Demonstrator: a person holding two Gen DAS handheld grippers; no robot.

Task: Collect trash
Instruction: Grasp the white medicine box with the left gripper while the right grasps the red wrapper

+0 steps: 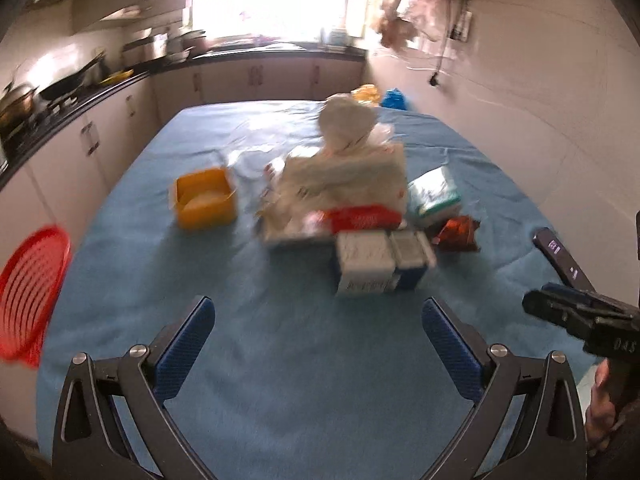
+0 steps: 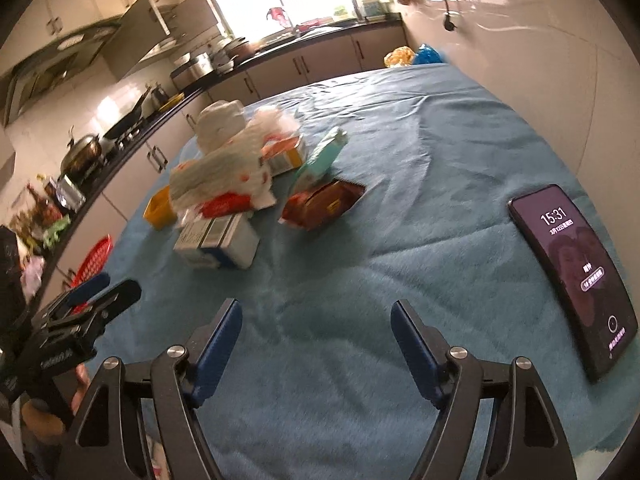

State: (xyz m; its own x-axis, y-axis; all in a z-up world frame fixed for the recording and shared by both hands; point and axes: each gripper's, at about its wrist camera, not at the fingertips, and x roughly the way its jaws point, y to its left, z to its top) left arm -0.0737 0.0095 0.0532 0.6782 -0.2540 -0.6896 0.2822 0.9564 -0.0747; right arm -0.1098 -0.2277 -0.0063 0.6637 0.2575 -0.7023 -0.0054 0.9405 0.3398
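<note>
I see the trash [image 1: 340,200] heaped mid-table on the blue cloth [image 1: 280,360]: bags, white cartons [image 1: 366,264], a brown wrapper [image 2: 320,204], all bunched together, I judge so one sweep can reach them. Yellow tub [image 1: 206,198] sits at 9 o'clock of the heap; red basket [image 1: 30,296] hangs off the table edge further at 9, likely the bin for the lot. Phone [image 2: 574,276] lies well apart at 3 o'clock, not trash, I avoid it

Left gripper [image 1: 318,320]: jaws wide, nothing between, pitched down at the cartons at 12 o'clock. Right gripper [image 2: 316,322]: jaws apart, empty, aimed down at bare cloth, heap at 11 o'clock. Nothing gripped yet; left view blurred
</note>
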